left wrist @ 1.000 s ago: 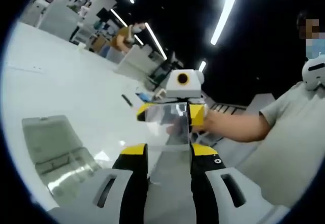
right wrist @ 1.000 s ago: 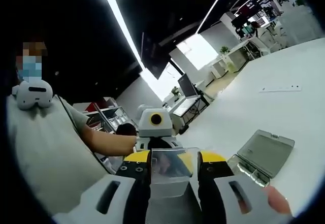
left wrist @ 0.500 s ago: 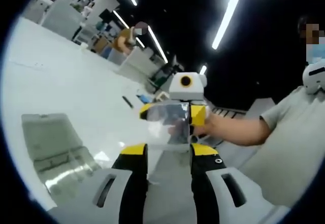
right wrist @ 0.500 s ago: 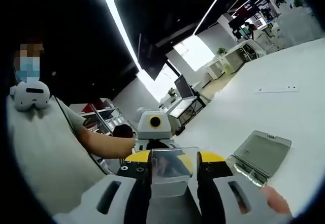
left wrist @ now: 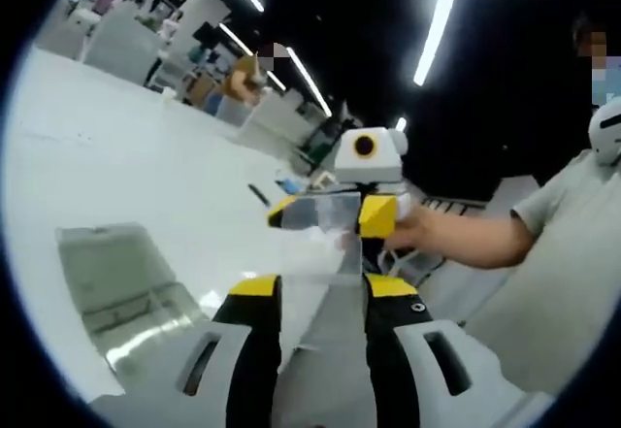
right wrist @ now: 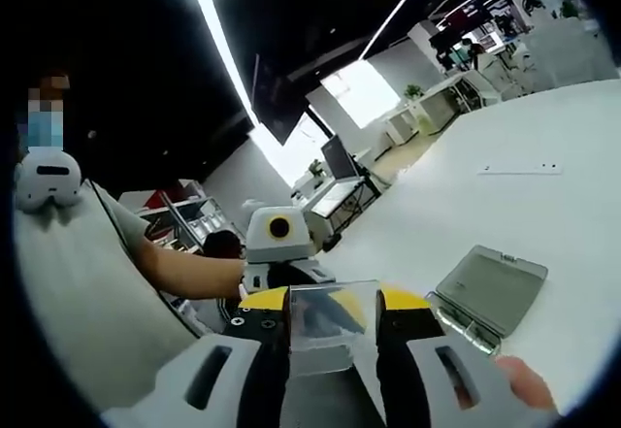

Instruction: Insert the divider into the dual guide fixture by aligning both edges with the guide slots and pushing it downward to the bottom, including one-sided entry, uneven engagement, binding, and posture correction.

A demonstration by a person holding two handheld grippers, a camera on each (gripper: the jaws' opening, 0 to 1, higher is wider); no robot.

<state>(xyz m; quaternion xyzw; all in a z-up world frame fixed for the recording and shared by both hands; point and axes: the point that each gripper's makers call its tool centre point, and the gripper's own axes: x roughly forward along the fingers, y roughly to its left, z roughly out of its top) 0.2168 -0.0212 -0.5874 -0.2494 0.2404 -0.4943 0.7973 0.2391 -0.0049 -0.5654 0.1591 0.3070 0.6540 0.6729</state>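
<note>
R gripper (right wrist: 332, 336): jaws closed on one edge of the clear divider (right wrist: 333, 319), sheet clamped between the yellow-tipped pads. L gripper (left wrist: 310, 297): opposite edge of the same sheet appears pinched between its jaws, though clear plastic makes contact hard to confirm. R gripper also seen across the sheet in left gripper view (left wrist: 332, 216); L gripper seen likewise in right gripper view (right wrist: 277, 282).

Divider is held in air between both grippers, well above the white desk (right wrist: 543, 214). Long axis judged to run gripper-to-gripper, faces roughly upright; exact tilt can't be told.

Dual guide fixture (right wrist: 488, 292) (grey, lying on desk) is off to the side, apart from divider.

Risk: w/ two grips, any height mismatch btwn hands would cock the sheet, so one edge enters first and binding results. Sheet could also be bowed by inward squeeze.
</note>
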